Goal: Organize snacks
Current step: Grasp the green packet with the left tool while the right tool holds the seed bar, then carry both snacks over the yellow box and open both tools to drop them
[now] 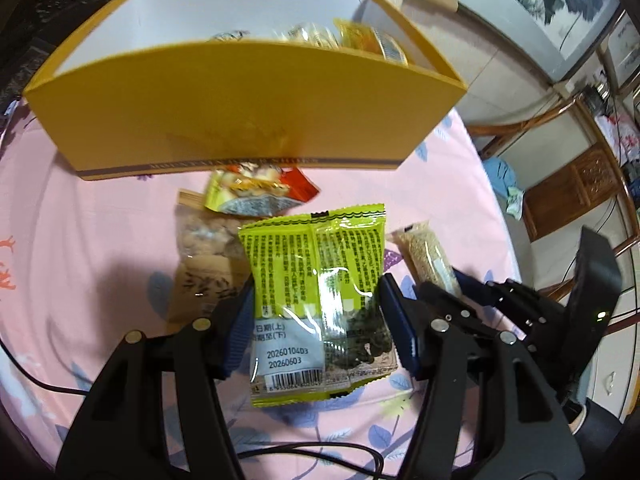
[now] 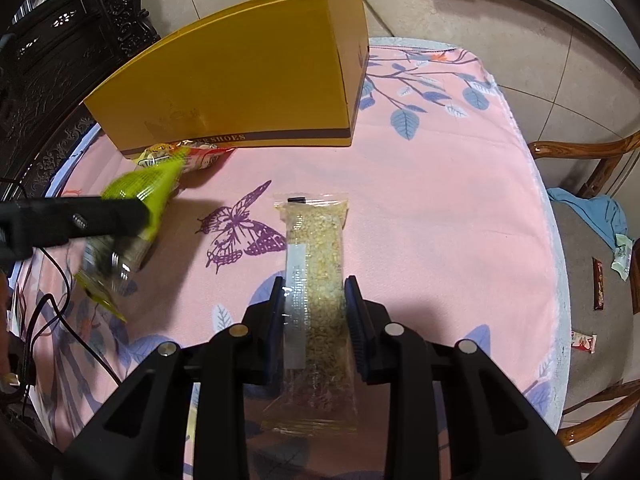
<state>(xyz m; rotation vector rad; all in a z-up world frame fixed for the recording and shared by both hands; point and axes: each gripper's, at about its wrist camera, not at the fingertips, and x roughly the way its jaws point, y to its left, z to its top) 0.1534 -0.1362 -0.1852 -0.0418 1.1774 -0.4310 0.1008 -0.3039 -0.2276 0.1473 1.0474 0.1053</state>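
Our left gripper (image 1: 316, 320) grips the green packet (image 1: 316, 280), raised over the table (image 1: 100, 240) before the yellow box (image 1: 240, 112). Our right gripper (image 2: 314, 312) clamps the grain bar (image 2: 316, 264), just beside the left.

We've got the right gripper (image 2: 315, 304) pinching a clear grain bar packet (image 2: 314, 276) on the pink cloth (image 2: 440, 208), yellow box (image 2: 240, 80) behind.
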